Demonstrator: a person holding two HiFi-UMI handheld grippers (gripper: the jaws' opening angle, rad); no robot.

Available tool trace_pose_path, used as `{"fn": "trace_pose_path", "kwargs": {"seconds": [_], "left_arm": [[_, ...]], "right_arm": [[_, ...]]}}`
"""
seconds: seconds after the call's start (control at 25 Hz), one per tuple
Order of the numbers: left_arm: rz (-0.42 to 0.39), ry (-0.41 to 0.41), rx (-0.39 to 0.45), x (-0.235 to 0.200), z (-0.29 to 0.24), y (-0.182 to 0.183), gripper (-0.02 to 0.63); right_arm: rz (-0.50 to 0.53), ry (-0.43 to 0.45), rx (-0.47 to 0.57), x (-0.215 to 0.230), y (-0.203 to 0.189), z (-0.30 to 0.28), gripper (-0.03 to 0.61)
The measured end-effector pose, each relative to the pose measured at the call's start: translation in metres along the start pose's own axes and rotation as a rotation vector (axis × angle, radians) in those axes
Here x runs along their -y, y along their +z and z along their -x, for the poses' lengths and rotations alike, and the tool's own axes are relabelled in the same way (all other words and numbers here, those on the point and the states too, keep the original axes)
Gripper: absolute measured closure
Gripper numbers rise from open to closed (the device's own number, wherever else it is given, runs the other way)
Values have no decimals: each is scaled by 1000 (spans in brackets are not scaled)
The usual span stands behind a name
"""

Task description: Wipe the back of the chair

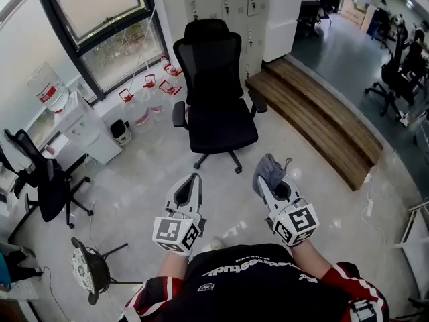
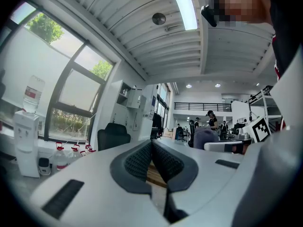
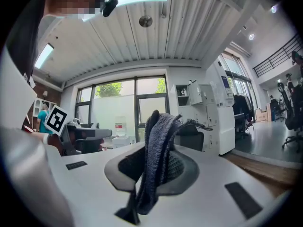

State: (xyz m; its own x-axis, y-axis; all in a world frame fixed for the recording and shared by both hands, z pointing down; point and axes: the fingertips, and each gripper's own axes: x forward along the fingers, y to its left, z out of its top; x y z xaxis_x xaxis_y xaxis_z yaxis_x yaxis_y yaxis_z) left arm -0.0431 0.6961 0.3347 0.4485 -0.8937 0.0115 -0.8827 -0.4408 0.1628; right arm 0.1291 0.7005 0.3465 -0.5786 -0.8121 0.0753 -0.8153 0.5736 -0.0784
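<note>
Progress nil, by my reading: black mesh-backed office chair point(image 1: 214, 92) stands far centre, well apart from both grippers. Right gripper point(image 1: 267, 182) pinches grey terry cloth point(image 3: 158, 145). Left gripper point(image 2: 152, 157) pressed together, empty. Approach and whole wipe left.

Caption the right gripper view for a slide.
Right hand-held gripper shut on a grey cloth, black office chair ahead.
</note>
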Motion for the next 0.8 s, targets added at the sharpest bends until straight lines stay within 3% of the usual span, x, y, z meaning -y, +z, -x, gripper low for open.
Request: {"fn": "trace_pose_path", "kwargs": {"seconds": [0.8], "left_arm": [[44,13,15,-105,30,-6,589]], "right_arm": [[17,33,-19,-77,-10,-79,503]]}}
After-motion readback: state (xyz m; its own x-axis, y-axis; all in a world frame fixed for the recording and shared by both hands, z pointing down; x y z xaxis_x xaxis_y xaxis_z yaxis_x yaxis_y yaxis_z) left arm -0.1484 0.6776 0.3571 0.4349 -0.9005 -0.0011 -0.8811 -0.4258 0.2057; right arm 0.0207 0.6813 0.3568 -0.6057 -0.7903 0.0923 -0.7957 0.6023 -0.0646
